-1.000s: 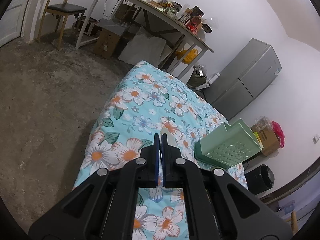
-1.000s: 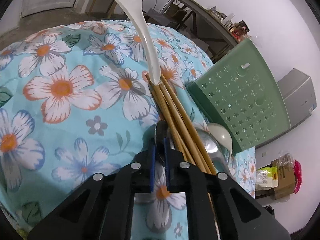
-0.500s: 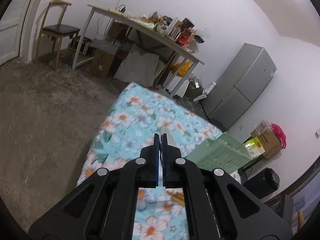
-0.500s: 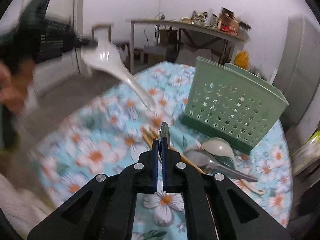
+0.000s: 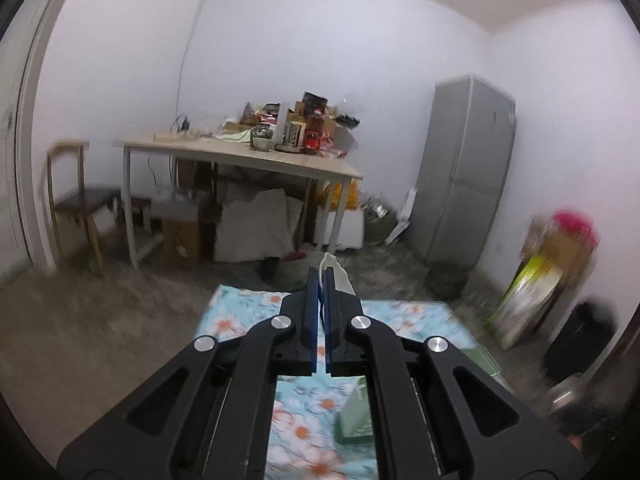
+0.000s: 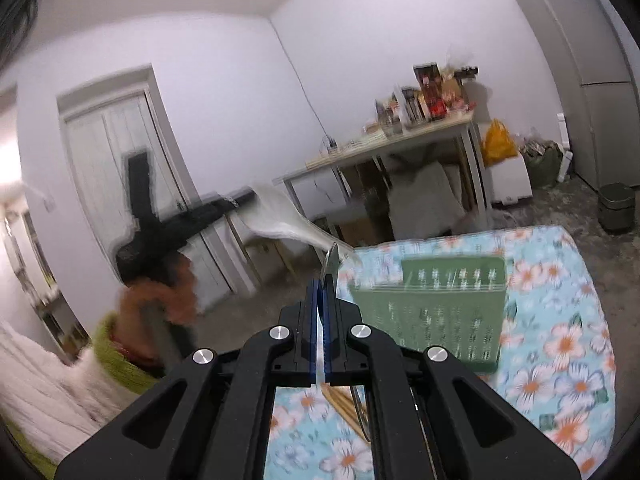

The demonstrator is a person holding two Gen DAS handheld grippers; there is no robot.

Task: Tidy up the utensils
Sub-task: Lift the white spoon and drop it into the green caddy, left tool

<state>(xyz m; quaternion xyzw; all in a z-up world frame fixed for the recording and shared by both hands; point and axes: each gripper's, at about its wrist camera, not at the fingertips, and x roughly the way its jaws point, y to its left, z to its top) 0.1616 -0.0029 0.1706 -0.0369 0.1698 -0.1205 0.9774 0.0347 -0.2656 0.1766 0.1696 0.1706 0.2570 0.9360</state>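
- Left wrist view: the left gripper (image 5: 319, 280), fingers clamped on a white spoon (image 5: 337, 275), hangs above the floral desk (image 5: 240, 314); the green holder (image 5: 356, 416) peeks below.
- Right wrist view: the right gripper (image 6: 320, 286) pinches a metal spoon (image 6: 332, 264) near the holder (image 6: 436, 312), with chopsticks (image 6: 344, 404) left lying; next, judging by this, comes dropping both spoons in.

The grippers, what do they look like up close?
Both look alike. The left gripper and right gripper are matte black plastic, with two thin flat fingers lined with blue pads. Black link arms with cut-out holes fan out behind, joined by round silver screws. No cables show.
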